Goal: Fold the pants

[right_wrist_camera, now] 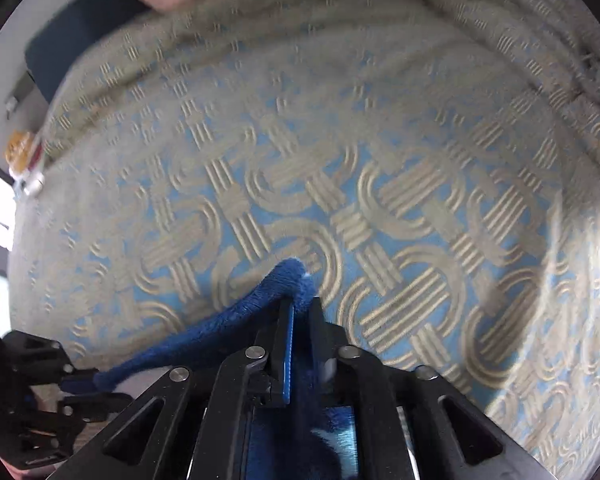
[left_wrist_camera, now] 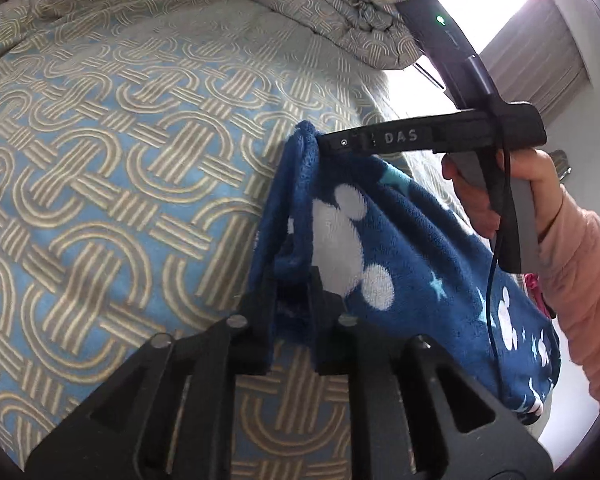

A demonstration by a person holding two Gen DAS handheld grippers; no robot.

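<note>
The pants [left_wrist_camera: 384, 248] are dark blue fleece with white mouse-head shapes and light blue stars. They hang in the air above the bed, stretched between both grippers. My left gripper [left_wrist_camera: 292, 280] is shut on one edge of the pants. My right gripper [left_wrist_camera: 324, 142], seen from the side in the left wrist view, is shut on another edge higher up. In the right wrist view the right gripper [right_wrist_camera: 300, 304] pinches a blue fold of the pants [right_wrist_camera: 260, 300], and the left gripper [right_wrist_camera: 76, 388] holds the far end at lower left.
A bedspread [left_wrist_camera: 120, 160] with a blue and tan interlocking-arc pattern covers the bed below. A bunched quilt [left_wrist_camera: 320, 4] lies at the far end. A bright window [left_wrist_camera: 484, 0] is at the right. Small items [right_wrist_camera: 24, 160] sit at the bed's left edge.
</note>
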